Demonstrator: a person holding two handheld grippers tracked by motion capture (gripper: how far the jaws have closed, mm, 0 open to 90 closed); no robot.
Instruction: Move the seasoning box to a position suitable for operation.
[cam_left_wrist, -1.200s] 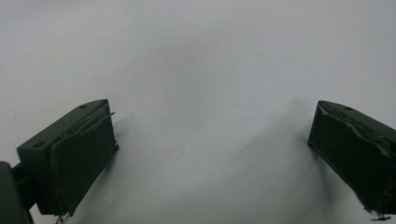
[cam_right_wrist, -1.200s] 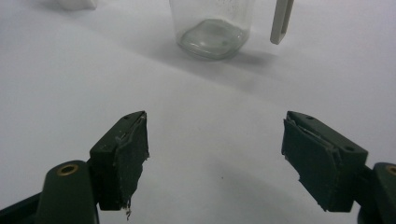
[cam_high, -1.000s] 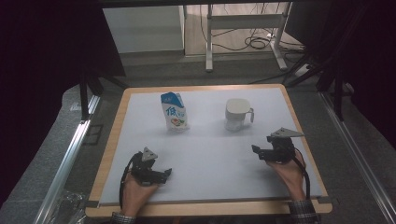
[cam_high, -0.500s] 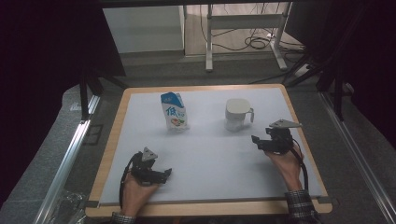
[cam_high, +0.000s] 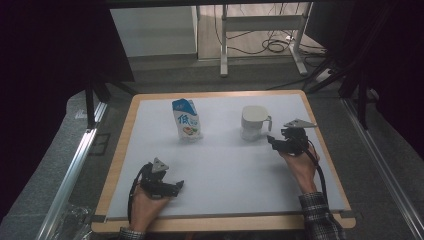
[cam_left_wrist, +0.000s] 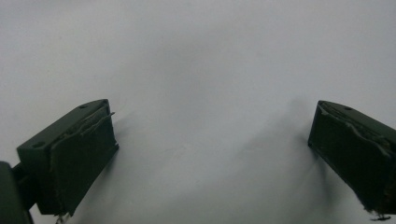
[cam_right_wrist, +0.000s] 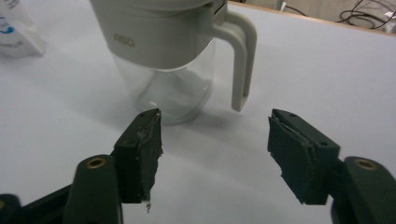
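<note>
A clear jug (cam_high: 254, 123) with a white lid and handle stands at the back right of the white mat; in the right gripper view the jug (cam_right_wrist: 173, 51) fills the top, its handle (cam_right_wrist: 242, 60) pointing right. My right gripper (cam_high: 273, 141) is open just in front and right of it, jaws wide apart (cam_right_wrist: 214, 144), touching nothing. A blue and white milk carton (cam_high: 186, 119) stands upright at the back centre-left. My left gripper (cam_high: 177, 186) rests near the front left of the mat, open (cam_left_wrist: 212, 154) over bare mat.
The white mat lies on a wooden-edged table (cam_high: 123, 150). Metal rails (cam_high: 75, 165) run along the left side. Beyond the far edge stand a desk frame (cam_high: 260, 35) and cables on the floor.
My right gripper has moved forward and left toward the jug's handle side. The left gripper has stayed put.
</note>
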